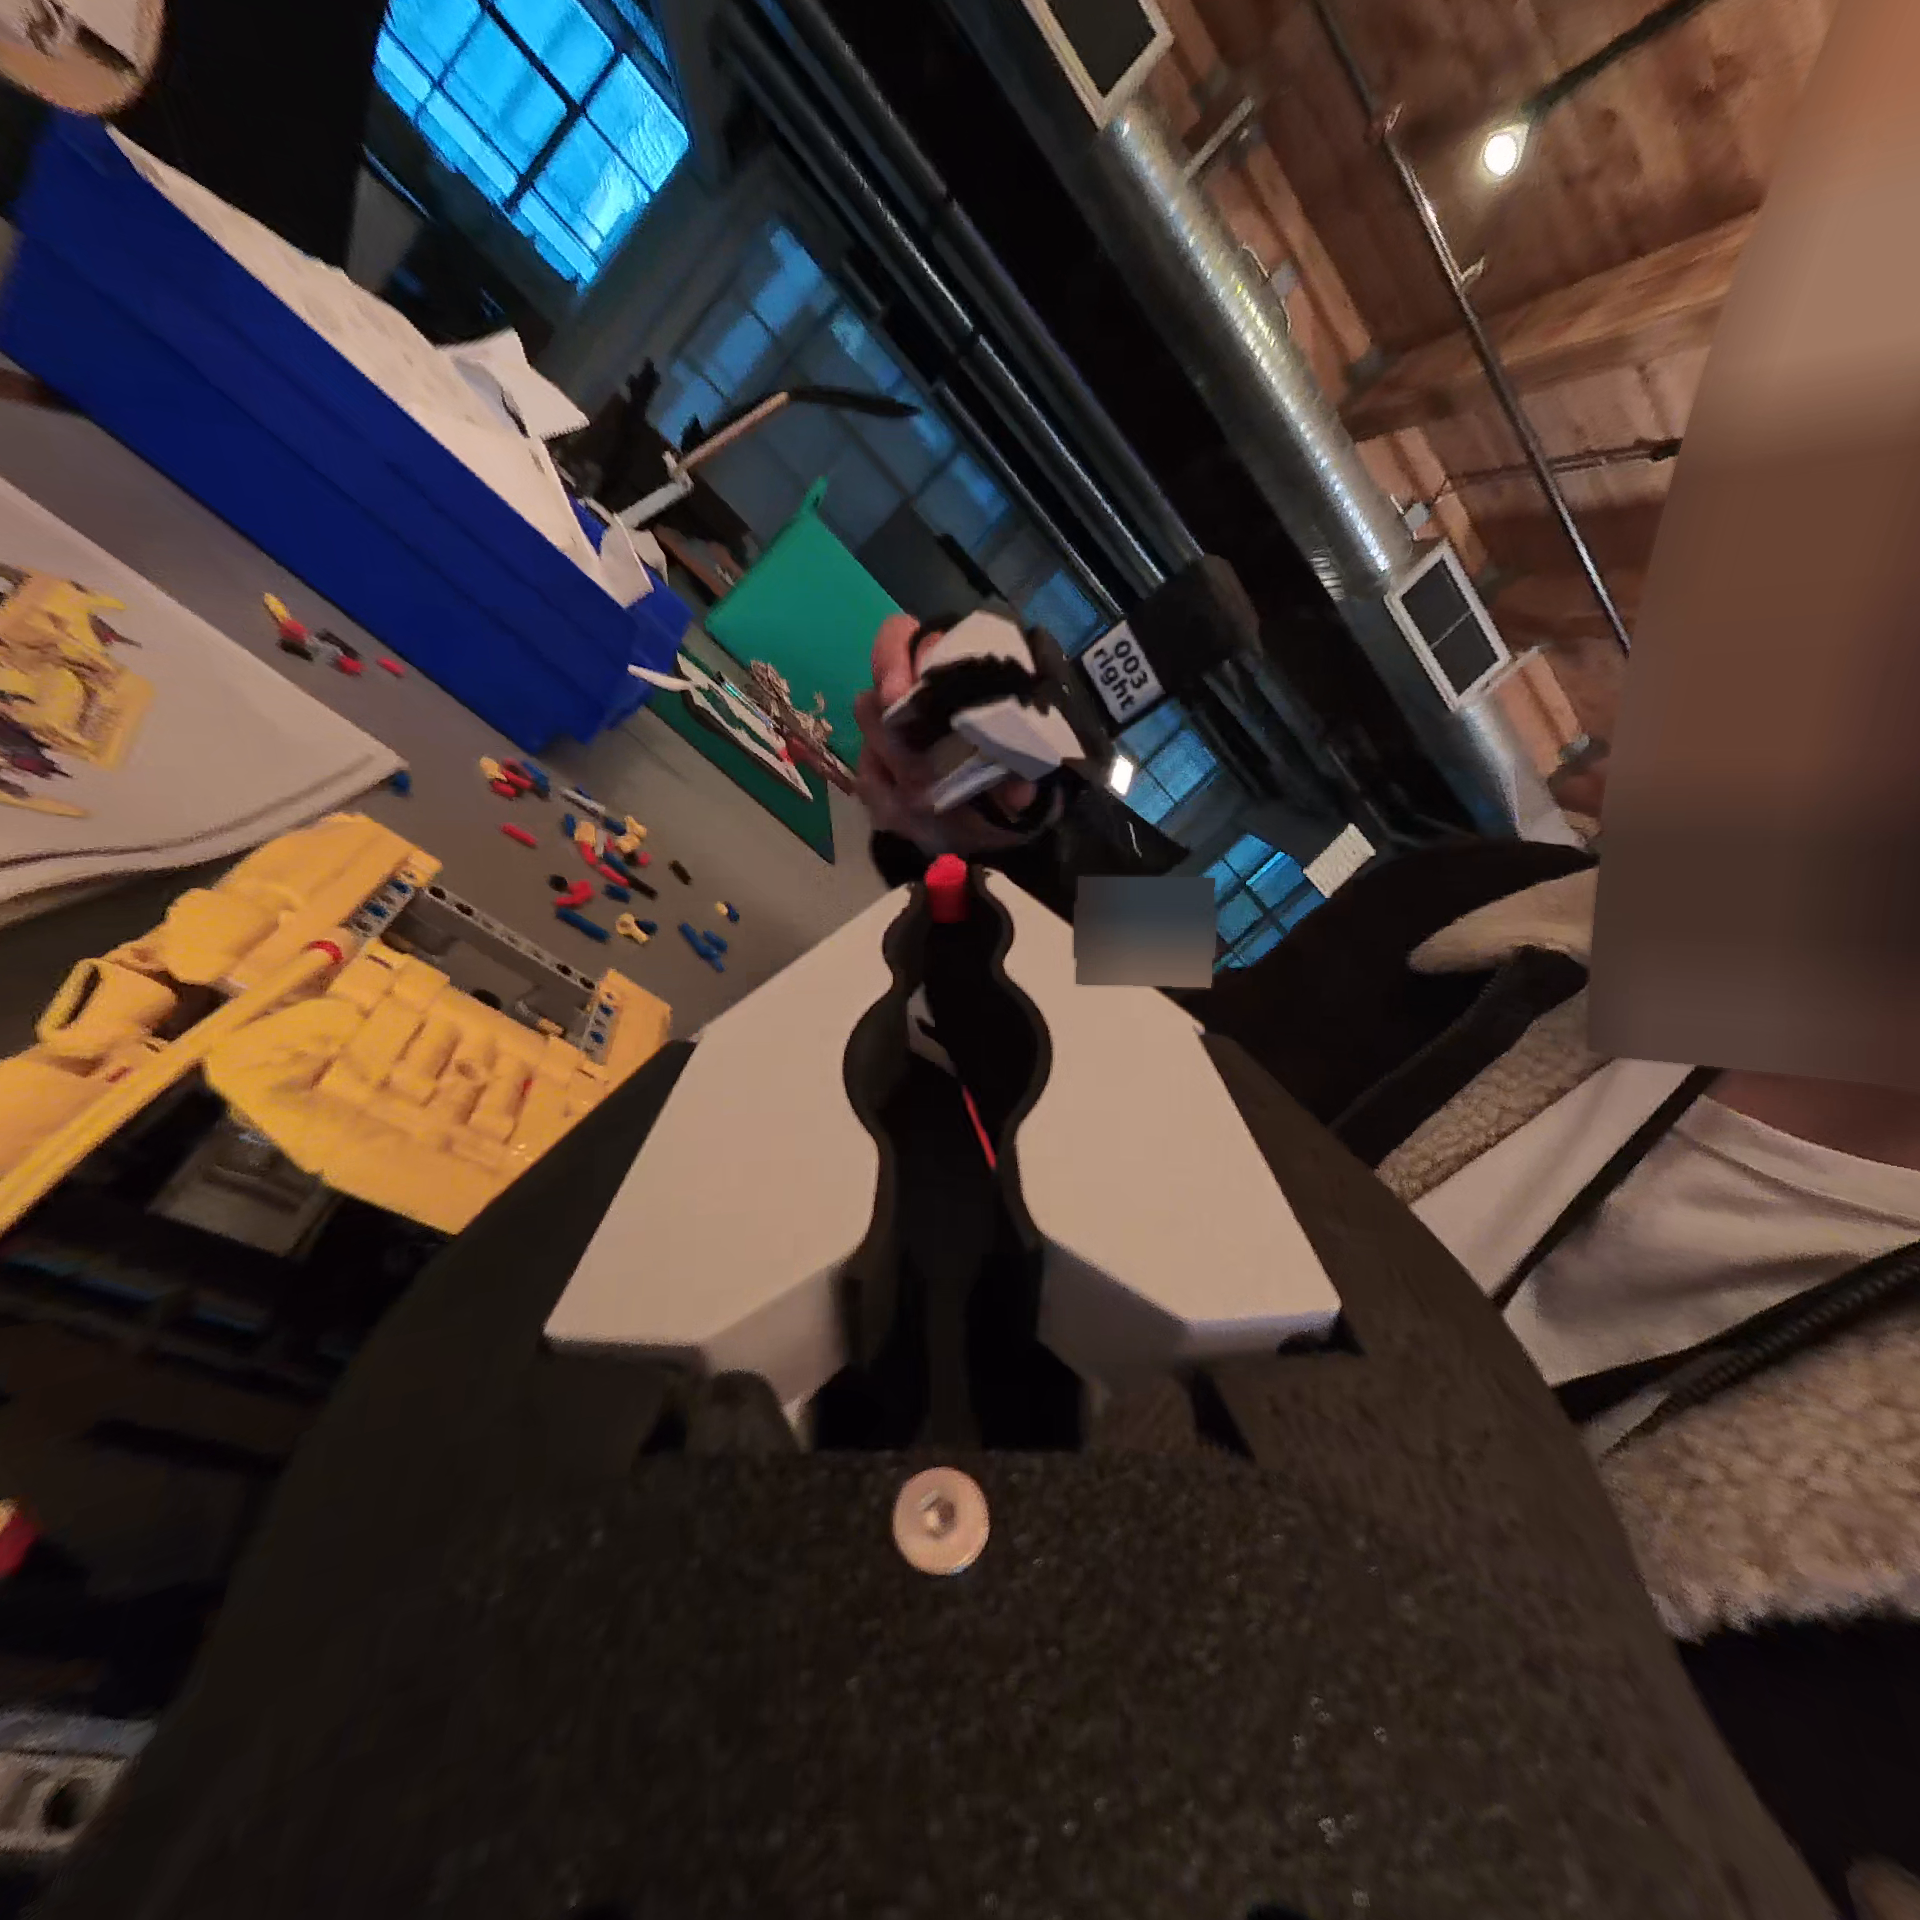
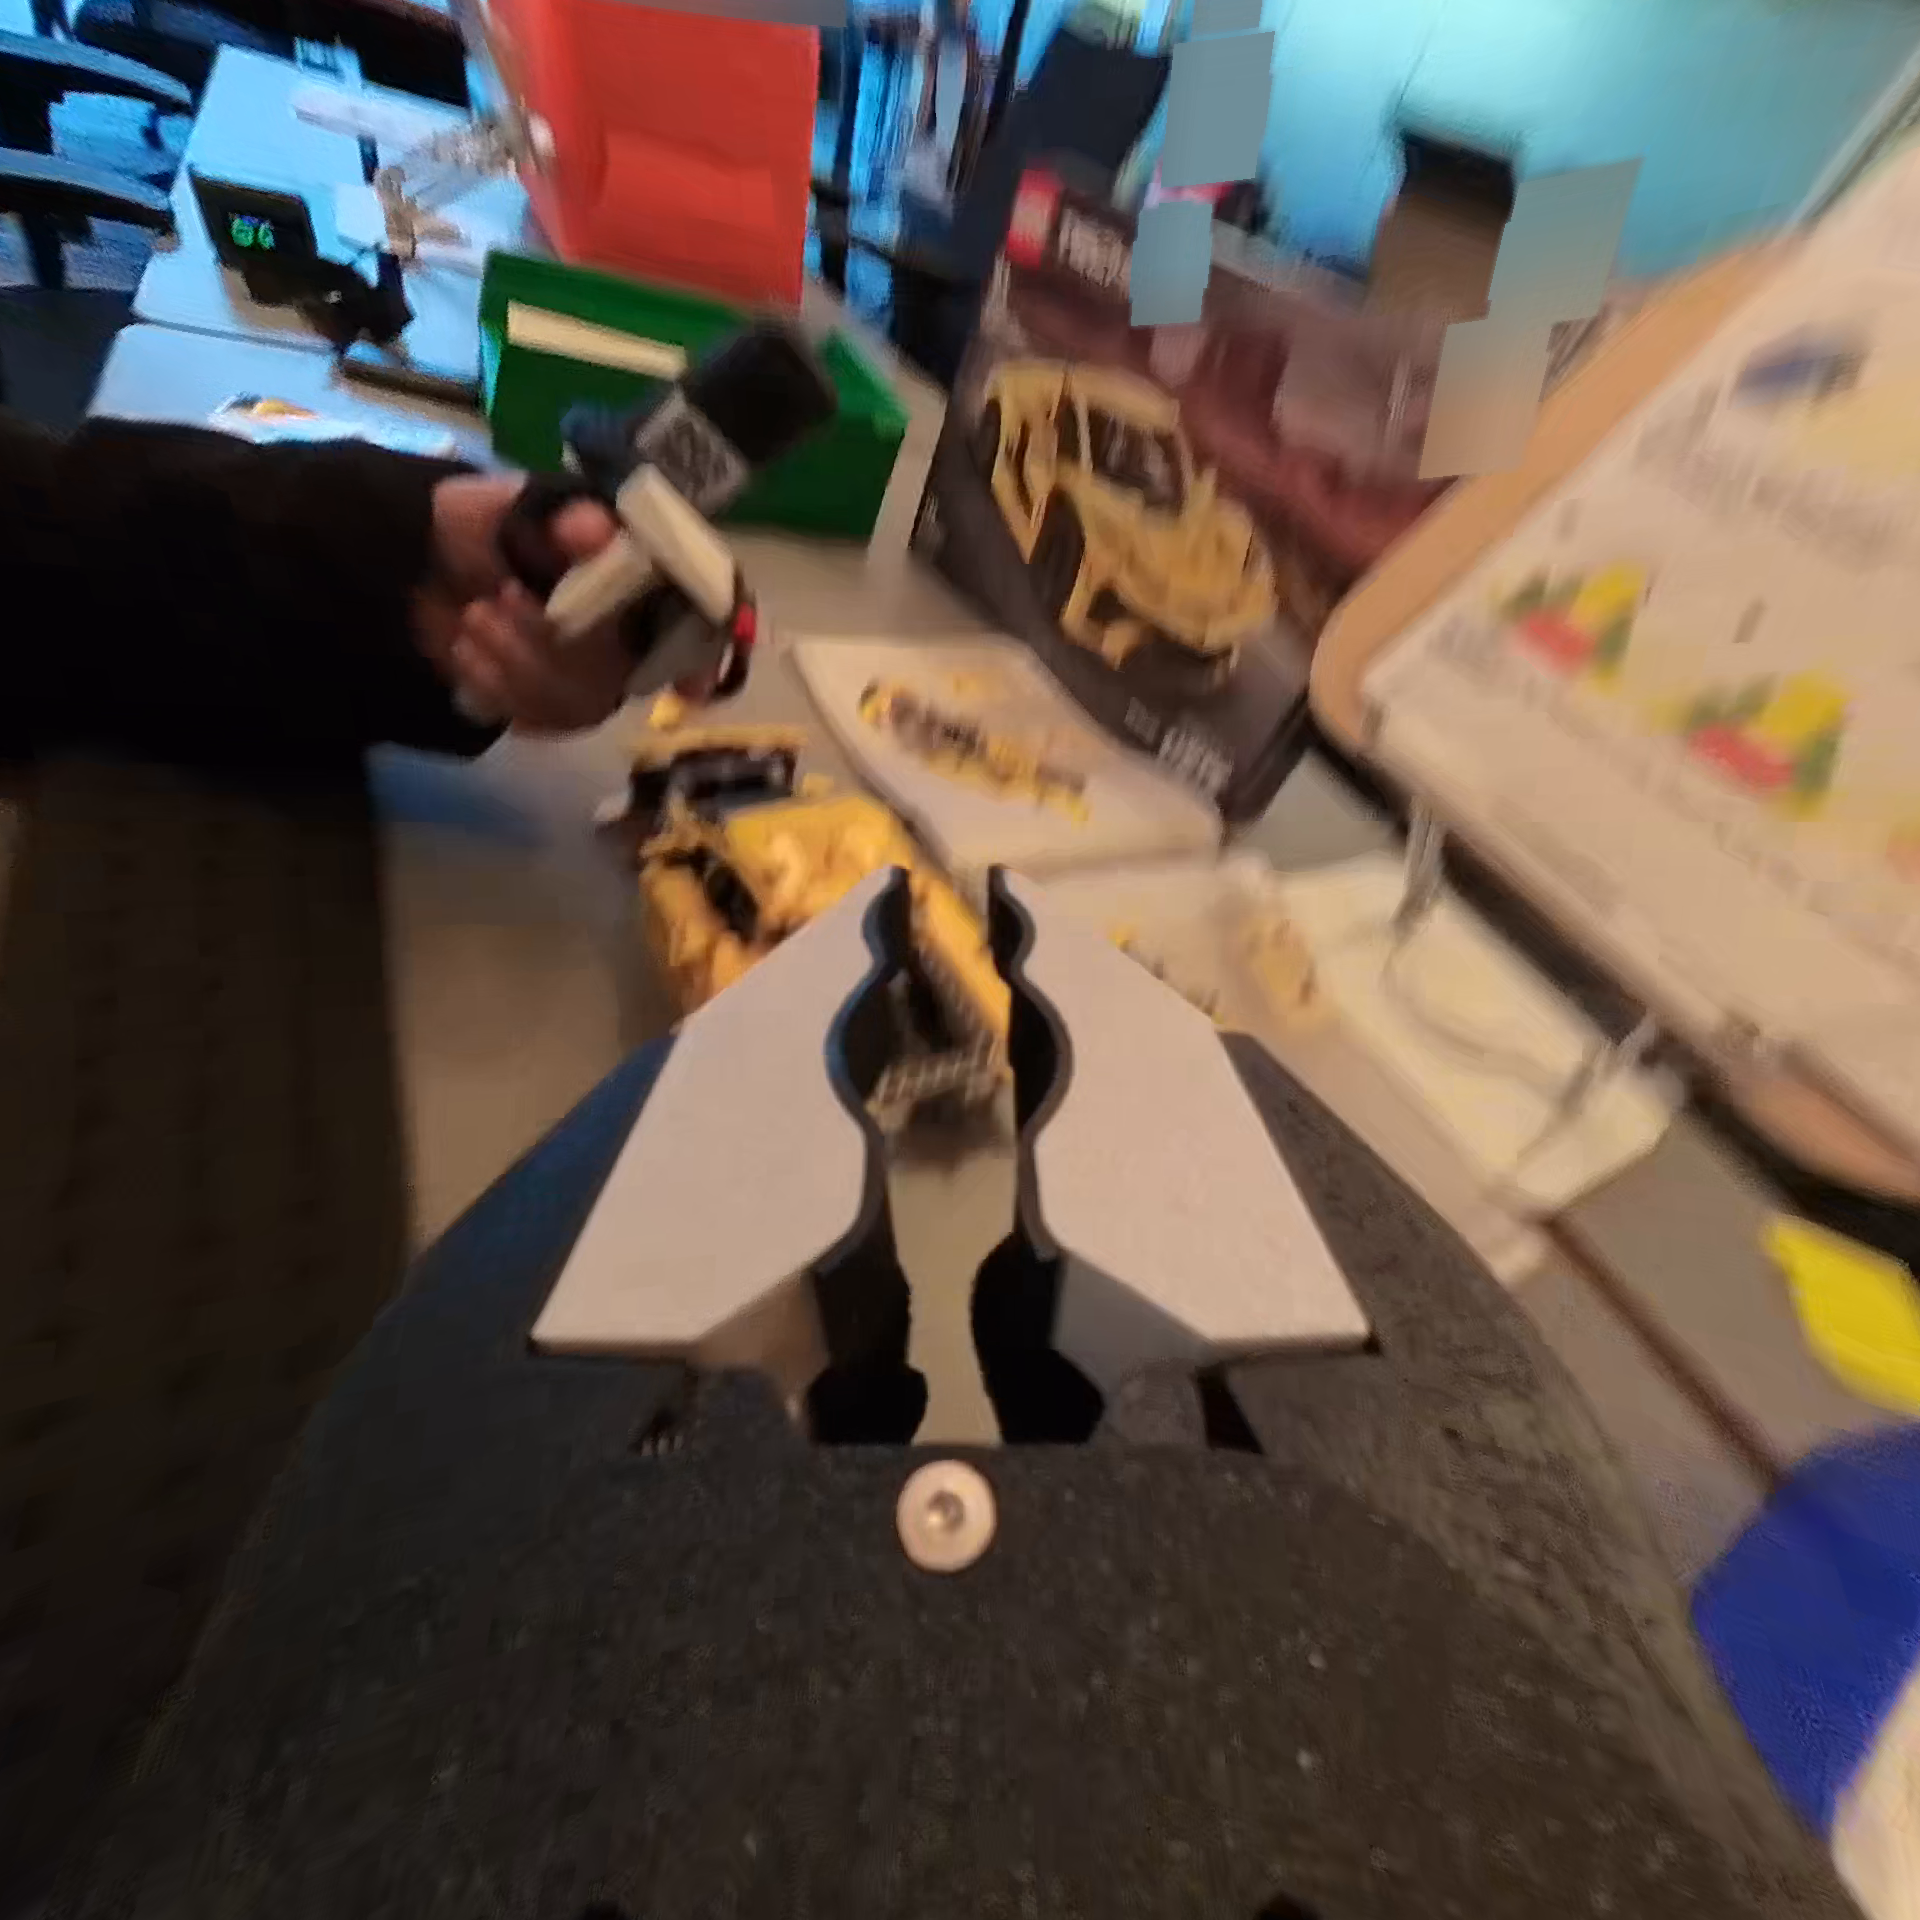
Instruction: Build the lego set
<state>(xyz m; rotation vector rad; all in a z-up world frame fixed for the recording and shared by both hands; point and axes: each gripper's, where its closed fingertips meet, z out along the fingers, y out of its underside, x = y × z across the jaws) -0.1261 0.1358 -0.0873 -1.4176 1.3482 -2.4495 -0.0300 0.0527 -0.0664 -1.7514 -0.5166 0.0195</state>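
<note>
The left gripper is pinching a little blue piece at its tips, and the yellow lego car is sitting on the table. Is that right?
Not quite. The little piece pinched at the tips of the left gripper is red, not blue, as the left wrist view shows. The rest is right: the yellow lego car is sitting on the table.

On the table [image 2: 499, 935], the partly built car [image 2: 748, 883] lies before the instruction booklet [image 2: 987, 758], with the set's box [image 2: 1122, 540] standing behind the booklet and loose pieces [image 1: 603, 862] scattered beside the car.
</note>
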